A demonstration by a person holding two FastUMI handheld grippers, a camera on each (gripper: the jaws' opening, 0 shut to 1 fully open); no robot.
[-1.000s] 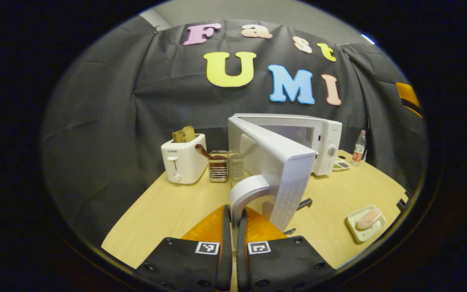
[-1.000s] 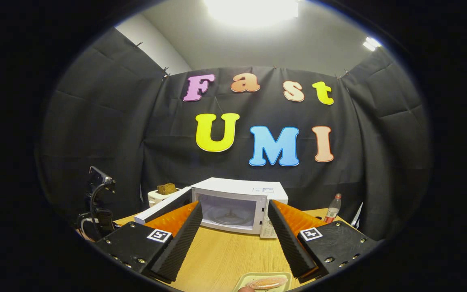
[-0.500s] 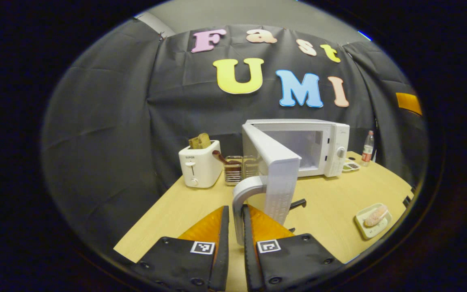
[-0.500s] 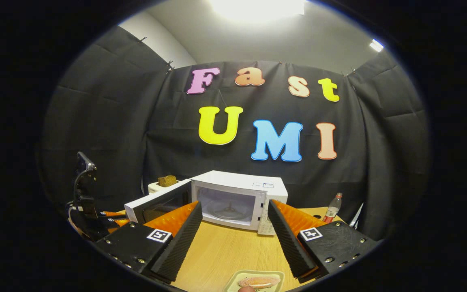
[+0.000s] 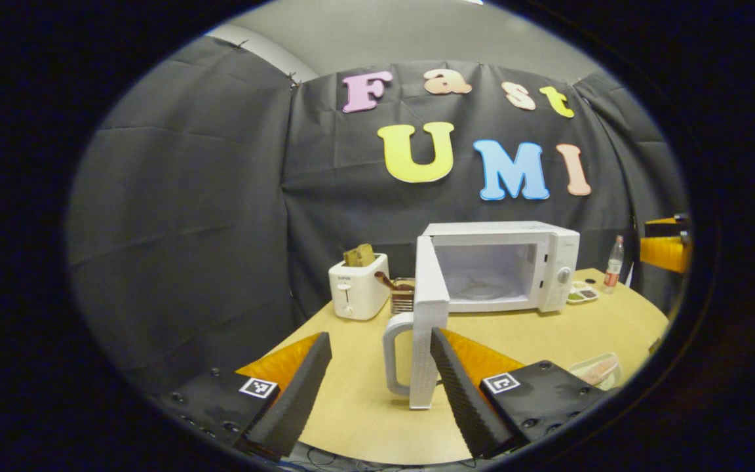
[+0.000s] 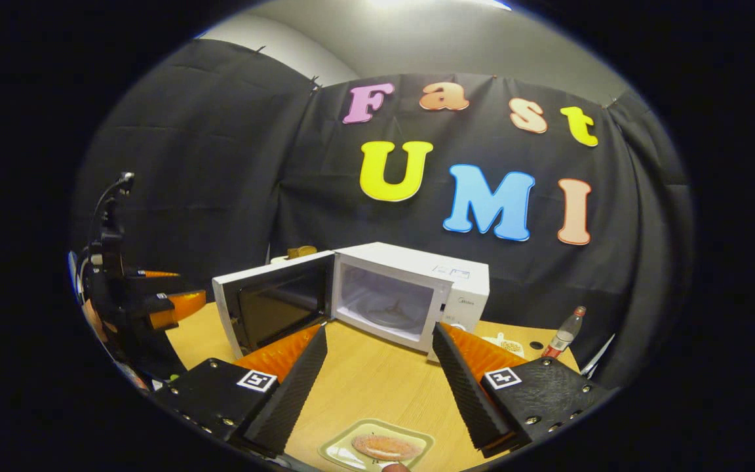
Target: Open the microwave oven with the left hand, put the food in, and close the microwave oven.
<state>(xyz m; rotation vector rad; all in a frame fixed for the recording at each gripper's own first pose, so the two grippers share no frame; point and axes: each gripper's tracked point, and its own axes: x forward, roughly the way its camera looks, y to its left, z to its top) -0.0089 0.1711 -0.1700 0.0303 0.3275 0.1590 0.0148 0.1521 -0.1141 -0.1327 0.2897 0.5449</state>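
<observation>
Here the microwave (image 5: 522,262) stands at the back of the table (image 5: 364,406) with its door (image 5: 428,314) swung wide. The left gripper (image 5: 381,380) has its fingers spread apart around the door handle (image 5: 394,354), not touching it. The right gripper (image 6: 377,380) is spread too, above the plate (image 6: 338,452) of food (image 6: 384,447).

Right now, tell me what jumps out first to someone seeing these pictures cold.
The white microwave at the back of the wooden table, its door swung wide open. Next, the open right gripper hovering above the plate of food at the near edge.
</observation>
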